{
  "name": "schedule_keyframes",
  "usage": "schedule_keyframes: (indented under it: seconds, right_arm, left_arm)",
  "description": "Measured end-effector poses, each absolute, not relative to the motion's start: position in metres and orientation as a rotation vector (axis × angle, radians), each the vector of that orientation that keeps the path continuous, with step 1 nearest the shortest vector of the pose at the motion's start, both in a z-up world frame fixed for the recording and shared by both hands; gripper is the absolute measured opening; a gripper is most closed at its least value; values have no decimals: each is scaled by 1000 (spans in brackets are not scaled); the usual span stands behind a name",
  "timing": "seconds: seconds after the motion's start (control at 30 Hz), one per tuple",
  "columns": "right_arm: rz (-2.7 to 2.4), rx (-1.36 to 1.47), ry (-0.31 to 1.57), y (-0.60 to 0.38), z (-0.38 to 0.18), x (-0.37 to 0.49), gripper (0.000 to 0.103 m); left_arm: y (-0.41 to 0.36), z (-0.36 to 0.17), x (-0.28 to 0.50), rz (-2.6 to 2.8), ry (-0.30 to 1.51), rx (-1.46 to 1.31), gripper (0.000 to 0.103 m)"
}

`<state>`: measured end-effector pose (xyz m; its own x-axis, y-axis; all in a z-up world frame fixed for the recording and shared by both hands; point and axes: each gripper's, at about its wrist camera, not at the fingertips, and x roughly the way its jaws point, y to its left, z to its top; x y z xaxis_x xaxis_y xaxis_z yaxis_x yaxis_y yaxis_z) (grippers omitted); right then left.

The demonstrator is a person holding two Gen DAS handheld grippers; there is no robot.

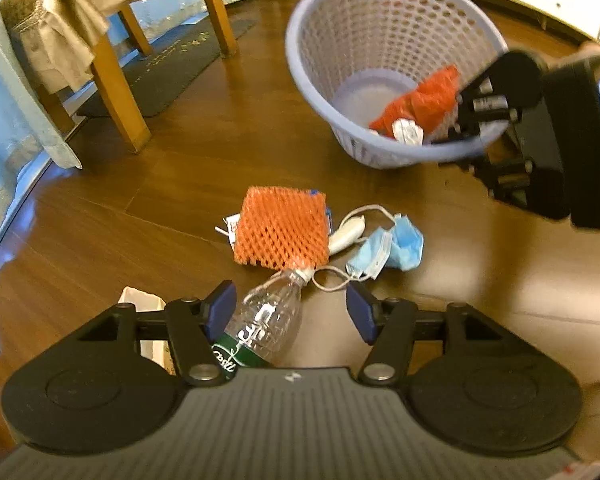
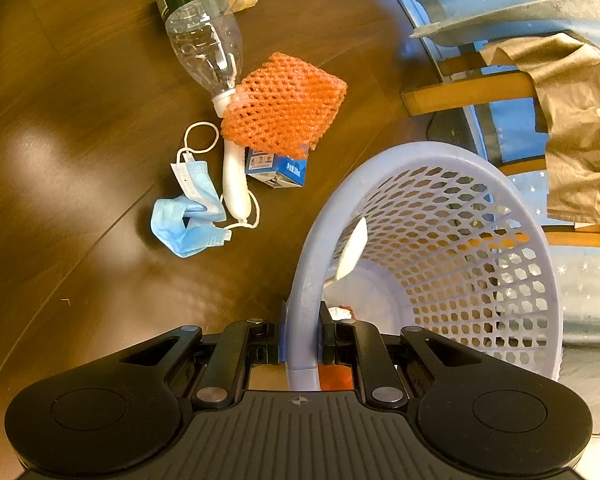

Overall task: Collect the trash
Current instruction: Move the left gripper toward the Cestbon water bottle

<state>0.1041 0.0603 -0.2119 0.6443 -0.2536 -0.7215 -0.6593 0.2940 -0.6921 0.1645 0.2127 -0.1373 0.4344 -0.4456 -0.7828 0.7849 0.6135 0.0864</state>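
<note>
Under left gripper (image 1: 291, 312) released jaws, bottle (image 1: 266, 326) base hidden; right gripper (image 2: 302, 338) clenches basket (image 2: 306, 280) rim.

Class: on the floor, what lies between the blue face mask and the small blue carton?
A white tube-shaped piece lies between the face mask and the carton, clearest in the right wrist view.

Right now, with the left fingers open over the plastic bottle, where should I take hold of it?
Grip the bottle across its clear body just above the green label, coming down from above with one pad on each side. It lies flat on the floor, its neck tucked under the orange foam net, so the neck is crowded.
</note>
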Motion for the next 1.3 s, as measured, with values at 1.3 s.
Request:
schedule_keyframes:
  seconds: [1.3]
  right_arm:
    - [313,-1264,900,61,-209,114,10]
  left_arm:
    - [231,-268,227,-905,911,888,65]
